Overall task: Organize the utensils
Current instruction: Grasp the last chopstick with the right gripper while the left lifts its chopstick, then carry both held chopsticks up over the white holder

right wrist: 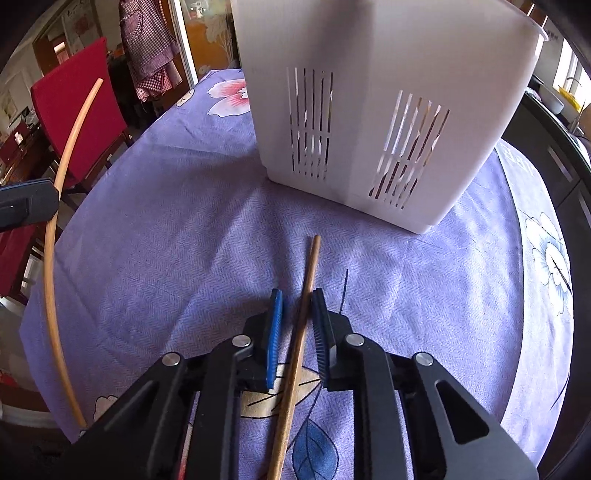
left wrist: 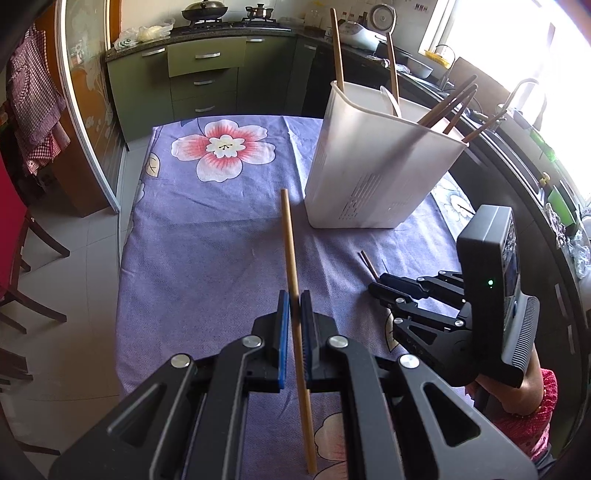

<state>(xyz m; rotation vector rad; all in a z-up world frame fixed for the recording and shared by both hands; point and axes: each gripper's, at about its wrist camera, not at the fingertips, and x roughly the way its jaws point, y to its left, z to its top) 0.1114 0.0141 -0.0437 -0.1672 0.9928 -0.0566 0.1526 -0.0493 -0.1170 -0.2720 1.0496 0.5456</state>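
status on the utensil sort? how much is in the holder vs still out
Done: several wooden chopsticks and longer wooden handles already stand in the white slotted plastic holder. In hand: the left gripper is shut on a light bamboo chopstick; the right gripper has closed on a darker wooden chopstick lying on the purple floral tablecloth. Left: both need dropping into the holder.

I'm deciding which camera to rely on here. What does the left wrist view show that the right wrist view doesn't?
Only the left wrist view shows the utensils standing in the white holder and the kitchen counter. Only the right wrist view shows the red chair and the darker chopstick's full length in the right claw. Both show the white holder, the purple floral cloth, and the pale chopstick gripped by the left claw.
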